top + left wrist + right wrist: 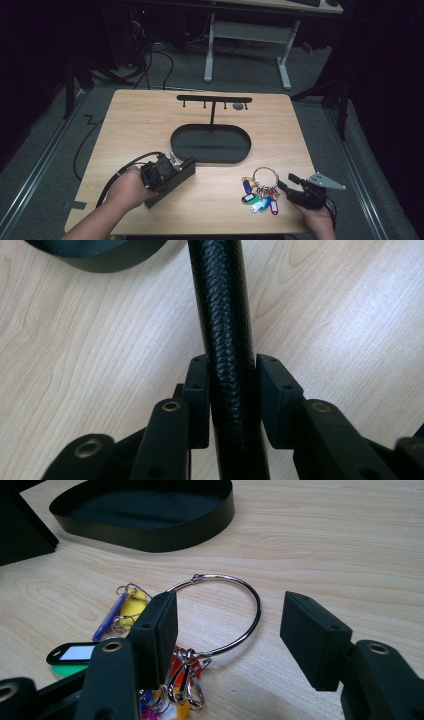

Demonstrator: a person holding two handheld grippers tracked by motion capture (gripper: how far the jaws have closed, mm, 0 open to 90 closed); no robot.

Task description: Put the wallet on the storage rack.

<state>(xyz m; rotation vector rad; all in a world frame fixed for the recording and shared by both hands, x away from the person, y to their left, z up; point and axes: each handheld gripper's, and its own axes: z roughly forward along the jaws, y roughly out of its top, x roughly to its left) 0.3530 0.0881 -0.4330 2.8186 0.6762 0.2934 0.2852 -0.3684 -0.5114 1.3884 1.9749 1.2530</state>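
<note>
**Left Pads Clamped on Black Case, Right Pads Spread at Key Ring**

The fingers (197,390) of the left gripper (231,390) were pressed against both sides of a black textured case (225,315), which was held between them. The pads (160,625) of the right gripper (232,640) were kept apart, set to either side of the key ring (235,587) without touching it.

The case, lying at the near left of the table (150,115), was judged stiff, light and grippy from its pebbled skin; a hold across its narrow width seemed sound. The ring, at the near right, was judged thin, hard and slippery, its coloured tags (260,200) loose and likely to swing; the bare arc away from them was the better place to grip.

The high view alone took in the hook stand (214,100) and its oval tray (210,145) together; the case's grain was resolved in the left gripper view.
</note>
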